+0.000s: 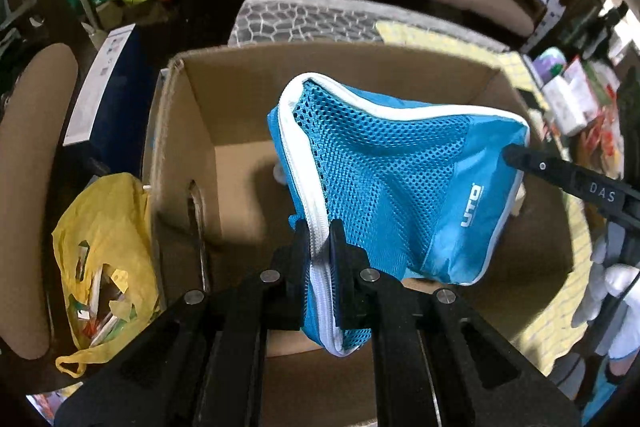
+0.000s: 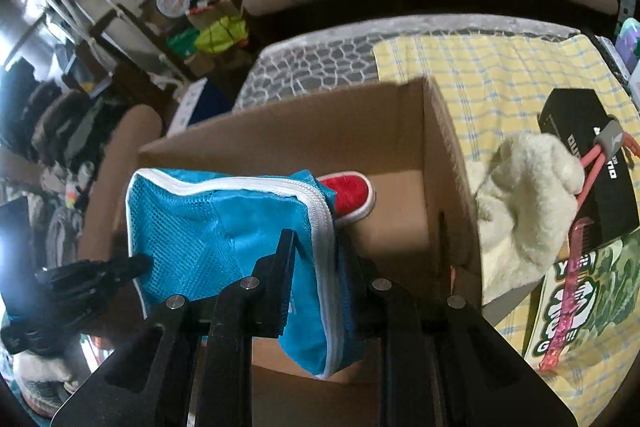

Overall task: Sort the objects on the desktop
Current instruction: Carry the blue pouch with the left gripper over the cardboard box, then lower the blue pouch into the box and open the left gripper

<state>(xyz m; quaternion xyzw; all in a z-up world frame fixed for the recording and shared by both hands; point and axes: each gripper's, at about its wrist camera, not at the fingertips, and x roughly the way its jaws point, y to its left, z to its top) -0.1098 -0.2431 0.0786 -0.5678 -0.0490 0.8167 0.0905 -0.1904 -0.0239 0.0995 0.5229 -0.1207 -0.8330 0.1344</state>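
Left gripper (image 1: pixel 320 239): fingers pinched together on the white zipper edge of the blue mesh pouch (image 1: pixel 384 179); only the fabric's thickness sits between them. Seen from the right wrist view it comes in from the left (image 2: pixel 136 263), its tips pressing the pouch's left end.

Right gripper (image 2: pixel 316 251): clamped on the opposite end of the pouch (image 2: pixel 224 239), one finger on the blue face, the other behind the zipper seam. In the left wrist view its black finger marked "DAS" (image 1: pixel 516 155) meets the pouch's right corner.

Pouch position: held up between both grippers, over the open cardboard box (image 1: pixel 176 131), not resting on the box floor. Mesh panel and white "UTO" lettering face the left camera.

Box contents: a red item with a white rim (image 2: pixel 352 197) lies inside the box (image 2: pixel 436 163), partly covered by the pouch; what it is cannot be made out.

Beside the box: cream plush toy (image 2: pixel 524 203) touching the box's outer wall, black carton (image 2: pixel 580 163) behind it, pink strap (image 2: pixel 576 255) trailing over a printed green-and-white sheet (image 2: pixel 600 291), all on a yellow checked cloth (image 2: pixel 480 67).

Other side: yellow plastic bag (image 1: pixel 104 251) with scraps inside, just beside the box.

Hidden: pouch's underside and contents; box floor under the pouch; frame edges blurred.
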